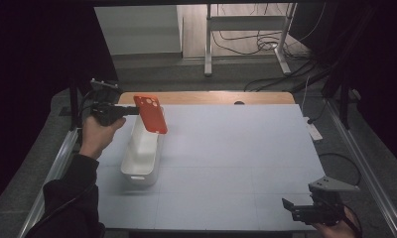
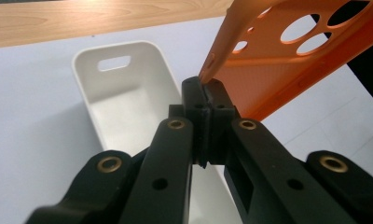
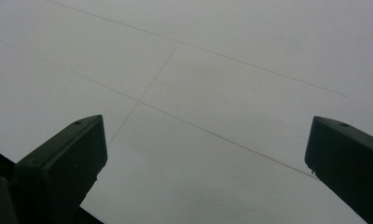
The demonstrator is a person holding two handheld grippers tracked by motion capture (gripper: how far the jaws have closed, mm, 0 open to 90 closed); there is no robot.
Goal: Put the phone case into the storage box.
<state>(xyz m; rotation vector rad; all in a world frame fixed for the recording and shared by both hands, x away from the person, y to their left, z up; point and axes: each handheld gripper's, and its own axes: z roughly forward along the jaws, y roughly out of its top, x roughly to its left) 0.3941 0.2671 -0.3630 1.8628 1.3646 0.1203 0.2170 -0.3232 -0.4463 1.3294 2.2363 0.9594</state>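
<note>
Orange phone case [image 1: 150, 114], a thin flexible shell with round camera cut-outs near its top, hangs tilted in the high view above the far end of the white bin [image 1: 143, 153]. The left gripper [image 1: 135, 110] reaches in level from the bin's left and pinches the case by its upper edge. The bin is long and narrow with rounded corners, standing on the pale mat [image 1: 236, 158]; broad bare mat stretches to its right. Well to the bin's right, at the mat's near edge, the right gripper [image 1: 292, 208] hovers.

From the left gripper view, the left gripper [image 2: 204, 86] has its jaws pressed together on the side rim of the phone case [image 2: 287, 60], whose hollow inner face and holes show. Below lies the bin [image 2: 89, 74], open, with a slot handle in its far wall.

From the right gripper view, the right gripper [image 3: 205, 149] stands with jaws wide apart, nothing between them, over the mat [image 3: 198, 70].
</note>
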